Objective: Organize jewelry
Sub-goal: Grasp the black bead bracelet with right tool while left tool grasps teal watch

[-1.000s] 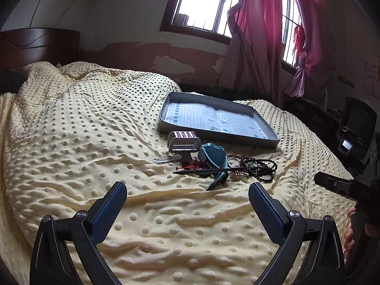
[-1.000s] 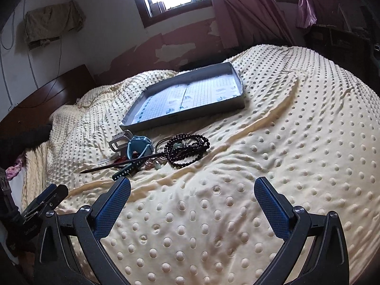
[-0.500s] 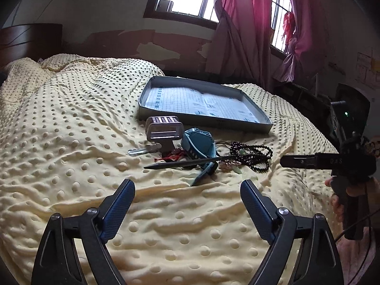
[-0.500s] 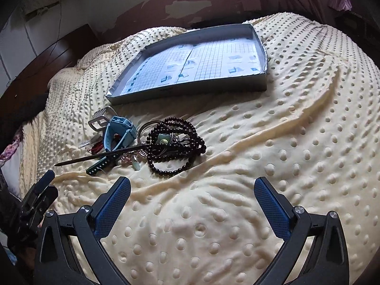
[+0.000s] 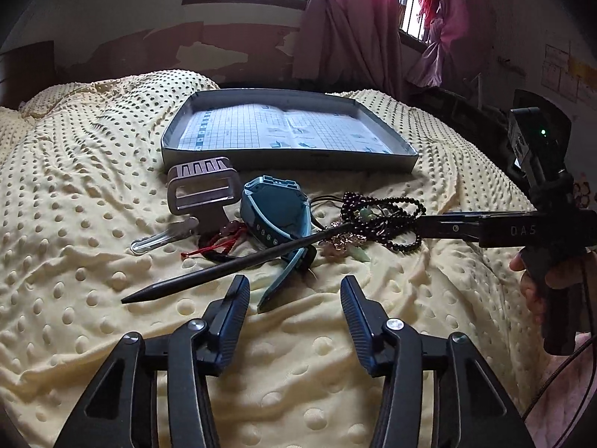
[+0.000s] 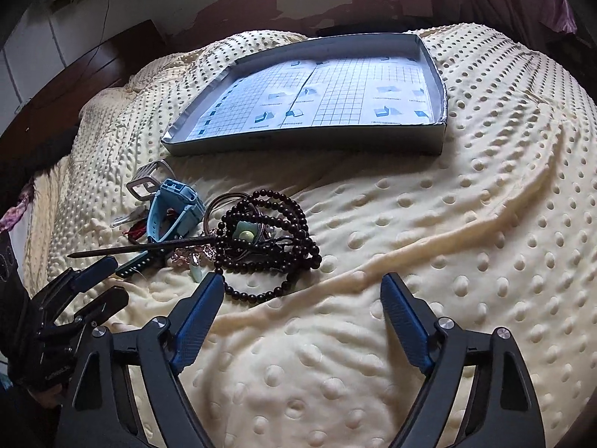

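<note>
Both grippers are moving in closer to the jewelry pile. Left gripper [image 5: 294, 296] is narrowing its fingers but gripping nothing, just before the blue watch [image 5: 276, 216]. Right gripper [image 6: 302, 298] is hanging wide apart by the dark beads [image 6: 268, 239]. Everything is lying on the yellow blanket [image 6: 466, 224], near the gray tray [image 6: 306, 147].

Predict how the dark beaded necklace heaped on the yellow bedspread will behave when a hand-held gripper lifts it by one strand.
The dark beaded necklace would probably hang floppy, since it lies in loose loops. It may drag neighbours along, as a thin dark hair stick and a pale green pendant are tangled in it. Its round, glossy beads look slippery, so it may slide through the pads.
</note>
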`<state>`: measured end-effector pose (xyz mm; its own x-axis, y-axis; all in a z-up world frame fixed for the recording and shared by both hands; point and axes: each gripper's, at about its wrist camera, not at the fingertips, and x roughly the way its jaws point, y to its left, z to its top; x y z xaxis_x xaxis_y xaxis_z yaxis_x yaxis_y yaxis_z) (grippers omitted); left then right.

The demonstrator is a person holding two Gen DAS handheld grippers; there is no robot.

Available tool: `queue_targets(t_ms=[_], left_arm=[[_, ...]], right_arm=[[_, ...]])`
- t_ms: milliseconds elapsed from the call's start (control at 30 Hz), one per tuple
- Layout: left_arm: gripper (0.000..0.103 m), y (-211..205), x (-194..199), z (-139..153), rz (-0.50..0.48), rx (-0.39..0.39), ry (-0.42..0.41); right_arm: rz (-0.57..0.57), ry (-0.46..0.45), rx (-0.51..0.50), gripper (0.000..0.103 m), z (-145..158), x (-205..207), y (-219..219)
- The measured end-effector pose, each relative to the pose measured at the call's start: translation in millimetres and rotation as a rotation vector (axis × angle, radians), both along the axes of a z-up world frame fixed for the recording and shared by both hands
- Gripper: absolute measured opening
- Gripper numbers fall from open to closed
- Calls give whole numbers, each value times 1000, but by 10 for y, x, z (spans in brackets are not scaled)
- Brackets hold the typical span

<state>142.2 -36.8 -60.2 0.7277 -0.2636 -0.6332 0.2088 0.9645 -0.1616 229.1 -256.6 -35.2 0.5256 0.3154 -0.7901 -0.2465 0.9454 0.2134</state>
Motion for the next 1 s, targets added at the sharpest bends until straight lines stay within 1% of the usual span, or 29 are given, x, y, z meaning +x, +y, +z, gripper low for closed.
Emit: queue_targets(t_ms=[33, 133, 167, 200, 267, 300, 333, 467, 533, 567, 600, 633, 767, 933, 1000], left_arm=[[41, -15, 15, -12, 2, 9, 9], [34, -51, 65, -45, 4, 35, 31], [32, -61, 74, -49, 7, 41, 34], [29, -68, 86, -53, 10, 46, 37], [21, -59, 110, -59, 22, 48, 46], [11, -48, 124, -65, 27, 44, 54], [8, -36, 137, -71, 30, 39, 61], [4, -53, 111, -55, 29, 42, 49], [4, -61, 75, -31, 34, 42, 32], [4, -58, 50, -14, 37, 34, 23], [4, -48, 20, 8, 43, 22, 11], [4, -38, -6, 29, 48, 10, 1], [4, 9, -87, 101, 65, -59, -23], [4, 43, -140, 174, 73, -123, -25], [4, 46, -175, 252, 65, -138, -42]], right_arm=[[1, -2, -4, 72, -8, 18, 1], [4, -15, -24, 62, -27, 64, 26], [5, -22, -30, 60, -29, 76, 36], [5, -28, -35, 57, -30, 87, 45], [4, -35, -36, 55, -32, 111, 54], [5, -37, -35, 52, -32, 122, 64], [9, -38, -35, 46, -37, 130, 76], [27, -25, -42, 37, -68, 137, 137], [31, -21, -35, 27, -75, 139, 149], [28, -19, -32, 23, -80, 138, 152], [23, -19, -31, 16, -83, 136, 149], [19, -17, -25, 11, -86, 135, 138], [8, -28, 6, 11, -59, 104, 69], [15, -94, 15, 10, 75, 15, 34], [12, -117, 30, 10, 140, -31, 5]])
